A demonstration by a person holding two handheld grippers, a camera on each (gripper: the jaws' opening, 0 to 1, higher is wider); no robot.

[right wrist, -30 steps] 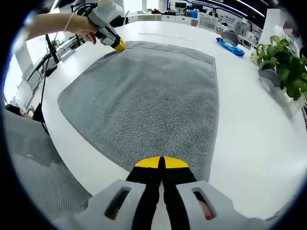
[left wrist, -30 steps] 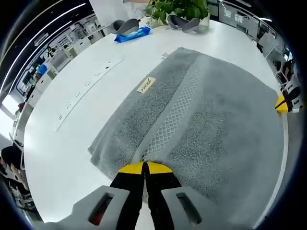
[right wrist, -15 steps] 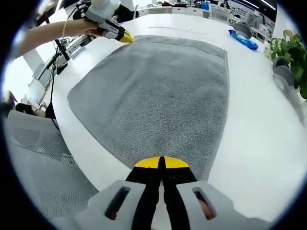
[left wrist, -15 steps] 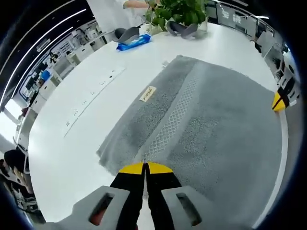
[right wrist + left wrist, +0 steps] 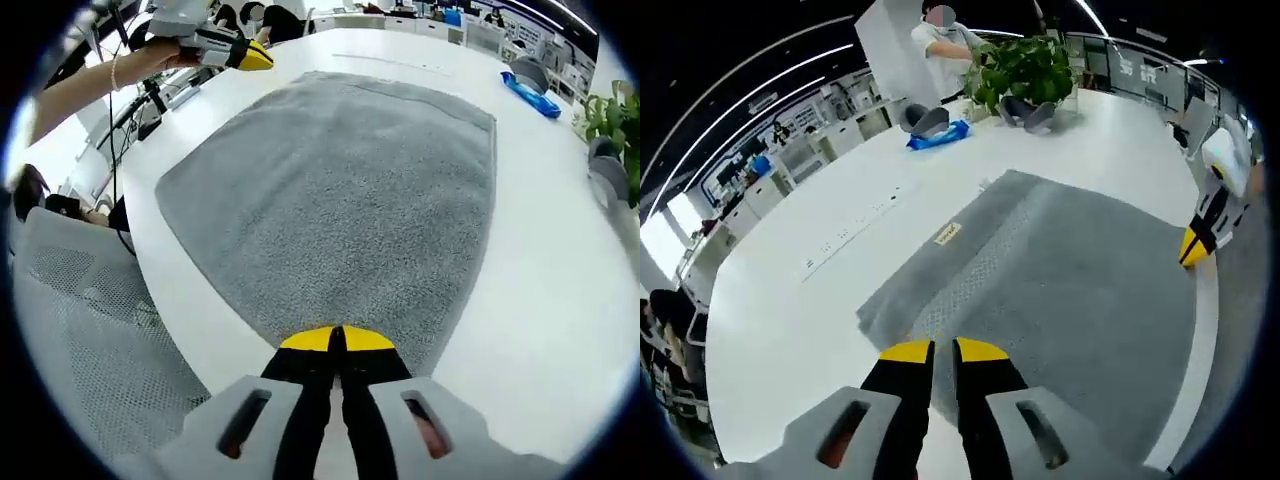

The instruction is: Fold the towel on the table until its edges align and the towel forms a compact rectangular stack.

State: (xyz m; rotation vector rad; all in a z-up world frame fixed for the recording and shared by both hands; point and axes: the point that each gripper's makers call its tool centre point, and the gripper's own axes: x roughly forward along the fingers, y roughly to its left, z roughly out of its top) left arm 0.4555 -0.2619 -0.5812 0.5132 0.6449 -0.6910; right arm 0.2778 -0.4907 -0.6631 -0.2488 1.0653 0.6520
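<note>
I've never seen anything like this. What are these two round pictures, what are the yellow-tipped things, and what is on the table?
No robot here: a person holds a two-jaw tool in each hand, and a fisheye camera rides on each tool, which makes the round pictures. In the left gripper view, the left gripper rises from the bottom, jaws slightly apart, just above the near edge of a grey towel spread flat on a white table. The right gripper view looks across the towel from its opposite end; the right gripper has its jaws together at the towel's edge. Each tool appears in the other's picture. Farther off lie a blue packet and a potted plant. The towel is not yet folded.
</note>
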